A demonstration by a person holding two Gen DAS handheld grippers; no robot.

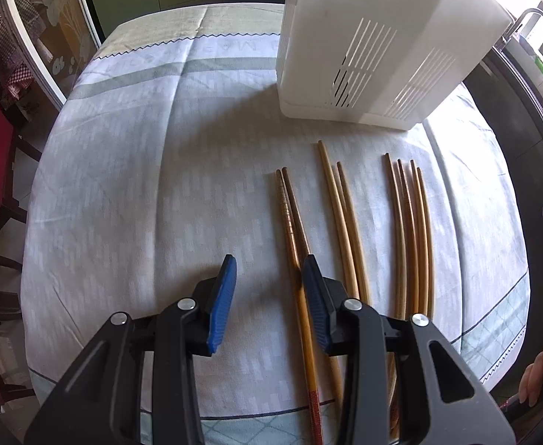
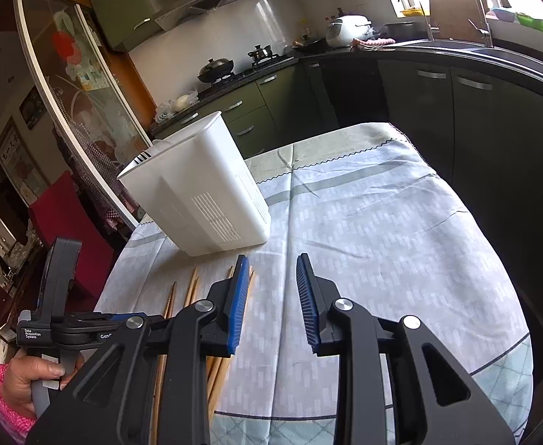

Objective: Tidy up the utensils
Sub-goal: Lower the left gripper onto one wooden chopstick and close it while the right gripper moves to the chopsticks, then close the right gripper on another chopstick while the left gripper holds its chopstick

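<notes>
Here the table [image 1: 123,185], under a pale patterned cloth, fills most of both views. At the upper right of the left wrist view stands the white slotted utensil holder [image 1: 364,55], its top cut off by the frame edge; the right wrist view shows its open rim left of centre, so it probably waits to receive the sticks. Below it, in the middle right, the chopsticks [image 1: 412,230] lie in three loose groups, tips toward the holder, seemingly sorted by kind: a dark pair [image 1: 290,215], a pale set, then a larger bundle. The left gripper [image 1: 269,278] sits at the lower centre, jaws apart and empty, its right finger over the dark pair. The right gripper [image 2: 273,285] is likewise parted over bare cloth, gripping nothing. The chopsticks' thick ends vanish beneath the grippers' bodies, so their exact count is hard to tell.
</notes>
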